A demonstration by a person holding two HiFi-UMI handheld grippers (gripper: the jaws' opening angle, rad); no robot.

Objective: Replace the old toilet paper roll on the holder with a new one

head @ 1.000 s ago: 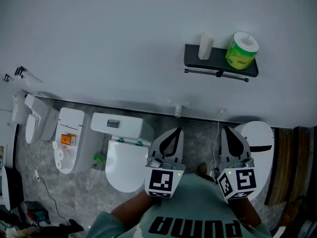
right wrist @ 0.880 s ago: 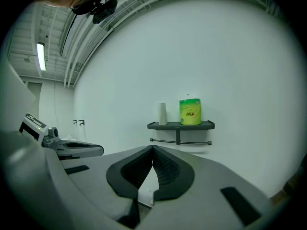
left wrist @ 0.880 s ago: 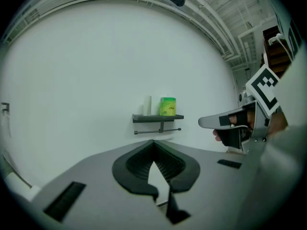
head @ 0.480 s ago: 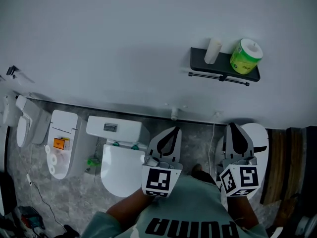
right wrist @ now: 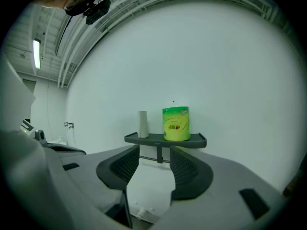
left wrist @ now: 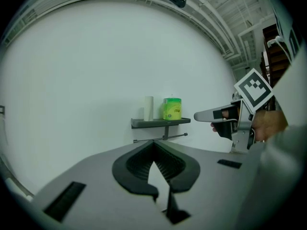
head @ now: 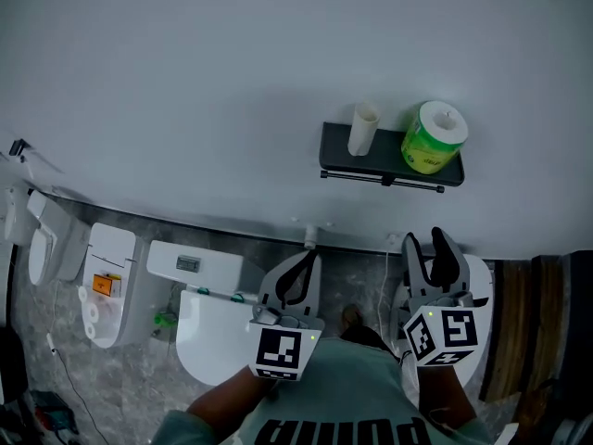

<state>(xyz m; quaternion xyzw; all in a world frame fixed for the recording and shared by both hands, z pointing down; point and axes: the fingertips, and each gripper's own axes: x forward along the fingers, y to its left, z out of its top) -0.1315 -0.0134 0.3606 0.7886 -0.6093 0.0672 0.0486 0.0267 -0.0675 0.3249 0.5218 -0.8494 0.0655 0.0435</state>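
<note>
Claw R (head: 426,241) jaws newly apart, nothing btwn; claw L (head: 309,258) unchanged, closed.

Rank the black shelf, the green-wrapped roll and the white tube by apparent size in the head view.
1. Black shelf, widest by far.
2. Green-wrapped roll.
3. White tube, slimmest.
All three sit together on the wall, so nearness hardly skews it.

The print on the green roll (head: 432,137) is too small to read. The left claw (head: 311,258) covers one side of the toilet (head: 199,346). The right claw (head: 427,241) hides much of a white round thing (head: 479,281), so I cannot tell what it is. The bottom edge cuts off the person's shirt (head: 357,387) and its big letters.
</note>
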